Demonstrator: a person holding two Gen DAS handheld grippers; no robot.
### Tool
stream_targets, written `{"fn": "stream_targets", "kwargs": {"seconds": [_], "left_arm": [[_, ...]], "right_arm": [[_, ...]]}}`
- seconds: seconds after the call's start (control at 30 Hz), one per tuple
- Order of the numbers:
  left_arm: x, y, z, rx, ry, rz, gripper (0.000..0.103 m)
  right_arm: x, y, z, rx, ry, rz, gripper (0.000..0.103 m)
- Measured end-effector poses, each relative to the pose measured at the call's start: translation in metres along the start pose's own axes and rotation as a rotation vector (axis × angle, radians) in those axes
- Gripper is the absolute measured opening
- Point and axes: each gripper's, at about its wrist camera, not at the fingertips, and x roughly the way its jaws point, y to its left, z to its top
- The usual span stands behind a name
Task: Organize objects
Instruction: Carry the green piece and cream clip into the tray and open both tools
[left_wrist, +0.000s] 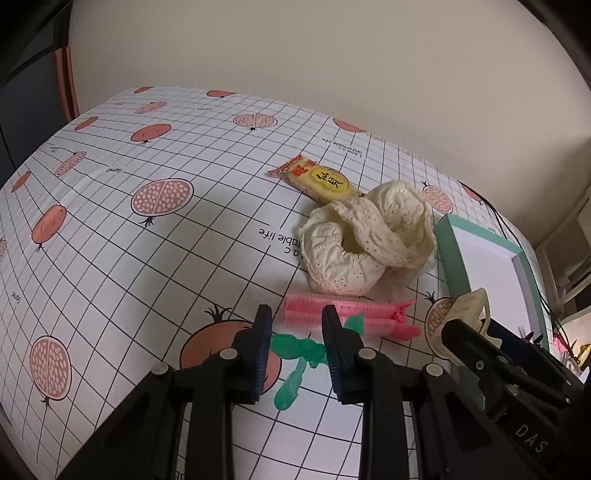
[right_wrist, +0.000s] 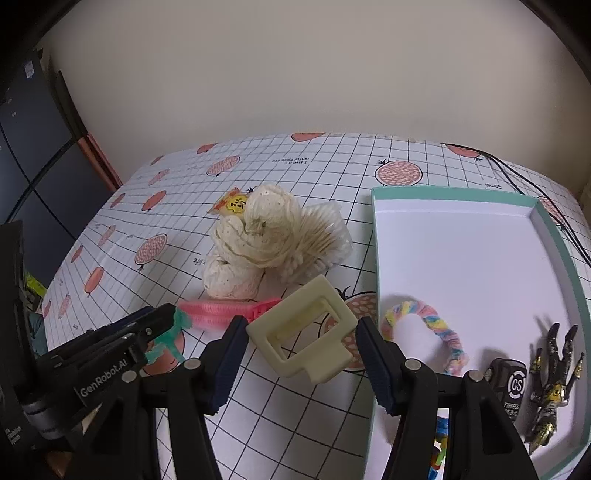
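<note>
Currently two grippers, left gripper (left_wrist: 295, 345) clamped on one green balloon (left_wrist: 295, 350) just above the tablecloth (left_wrist: 147, 258), right gripper (right_wrist: 301, 345) gripping one cream square hair claw (right_wrist: 303, 332) beside the teal box (right_wrist: 480, 251), one pink roller (left_wrist: 340, 317) and one lace scrunchie (left_wrist: 369, 236) near.

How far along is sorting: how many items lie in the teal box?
4: rainbow loop at the box's left wall, black tag and black-gold claw toy front right, colourful pieces behind the right gripper; more may be hidden.

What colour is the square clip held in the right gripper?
Pale cream square clip, seen best in the right wrist view.
</note>
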Motion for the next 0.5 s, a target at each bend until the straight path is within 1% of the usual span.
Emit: {"fn": "stream_targets", "kwargs": {"seconds": [0.23, 0.4, 0.5], "left_arm": [[-0.008, -0.005, 0.001, 0.007, -0.018, -0.005, 0.029], [-0.011, -0.018, 0.002, 0.037, -0.036, -0.006, 0.029], [-0.013, -0.025, 0.003, 0.044, -0.045, -0.02, 0.029]], "right_arm": [[-0.01, -0.008, 0.001, 0.013, -0.026, -0.008, 0.063], [-0.02, -0.02, 0.002, 0.043, -0.054, -0.017, 0.063], [-0.025, -0.027, 0.003, 0.057, -0.07, -0.03, 0.063]]}}
